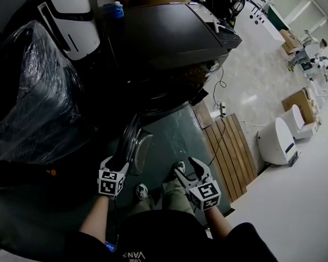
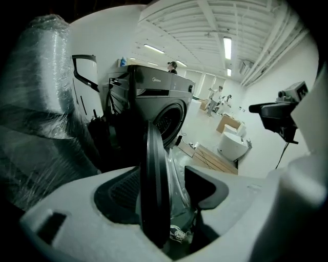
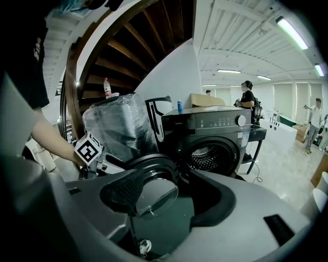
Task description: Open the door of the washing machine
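Note:
The dark washing machine (image 1: 167, 42) stands ahead, and its round door (image 1: 130, 140) is swung out toward me, leaving the drum opening (image 3: 207, 157) exposed. My left gripper (image 1: 115, 162) is at the door's outer edge. In the left gripper view the door's dark rim (image 2: 154, 174) stands edge-on between the wide jaws of the left gripper (image 2: 166, 184), close to the left pad, with a gap to the right pad. My right gripper (image 1: 190, 167) hangs open to the right of the door. Nothing lies between the jaws of the right gripper (image 3: 171, 192), and the door glass (image 3: 154, 194) shows beyond them.
A plastic-wrapped bulky thing (image 1: 36, 96) fills the left side, and a white appliance (image 1: 76, 20) stands behind it. A wooden pallet (image 1: 230, 151) and a white rounded machine (image 1: 276, 140) lie on the floor to the right. A cable (image 1: 218, 103) trails from the washer.

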Tool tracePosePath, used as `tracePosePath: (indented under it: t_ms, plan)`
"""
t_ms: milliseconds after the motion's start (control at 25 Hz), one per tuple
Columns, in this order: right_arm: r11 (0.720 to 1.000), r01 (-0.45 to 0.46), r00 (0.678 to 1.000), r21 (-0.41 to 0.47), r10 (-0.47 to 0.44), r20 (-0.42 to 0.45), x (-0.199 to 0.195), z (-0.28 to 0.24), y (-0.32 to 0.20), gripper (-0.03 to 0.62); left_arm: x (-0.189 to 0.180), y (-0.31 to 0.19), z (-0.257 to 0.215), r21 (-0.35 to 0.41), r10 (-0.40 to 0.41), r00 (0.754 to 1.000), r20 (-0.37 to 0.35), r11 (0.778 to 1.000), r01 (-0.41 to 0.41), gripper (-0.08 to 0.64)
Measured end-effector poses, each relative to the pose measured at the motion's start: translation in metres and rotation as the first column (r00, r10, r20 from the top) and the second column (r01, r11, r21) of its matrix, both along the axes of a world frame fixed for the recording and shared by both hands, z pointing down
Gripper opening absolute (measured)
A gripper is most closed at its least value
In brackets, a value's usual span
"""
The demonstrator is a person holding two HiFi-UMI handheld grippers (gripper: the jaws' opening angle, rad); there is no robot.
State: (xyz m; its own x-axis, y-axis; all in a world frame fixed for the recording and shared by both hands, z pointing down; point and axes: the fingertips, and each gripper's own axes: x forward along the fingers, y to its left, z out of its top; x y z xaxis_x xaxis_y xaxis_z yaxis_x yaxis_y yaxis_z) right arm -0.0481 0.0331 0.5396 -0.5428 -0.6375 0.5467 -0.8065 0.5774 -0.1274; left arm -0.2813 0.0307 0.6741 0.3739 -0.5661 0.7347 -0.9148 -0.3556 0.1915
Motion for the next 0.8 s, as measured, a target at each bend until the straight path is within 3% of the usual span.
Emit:
tracePosePath:
  t_ms: [360,800]
  plan:
    - [1.000,0.027,1.000,-0.004,-0.027,-0.013,-0.033,-0.003,0.020,0.281,-0.059,-0.022,-0.002,0.041,-0.029,0.998,0.050,0.999,0.027,0.264]
    - [1.000,-0.001,1.000,0.002,0.001,-0.030,-0.029,-0.008,0.034,0.281,-0.092,-0.039,-0.002,0.048,-0.051,0.994,0.101,0.998,0.046,0.264]
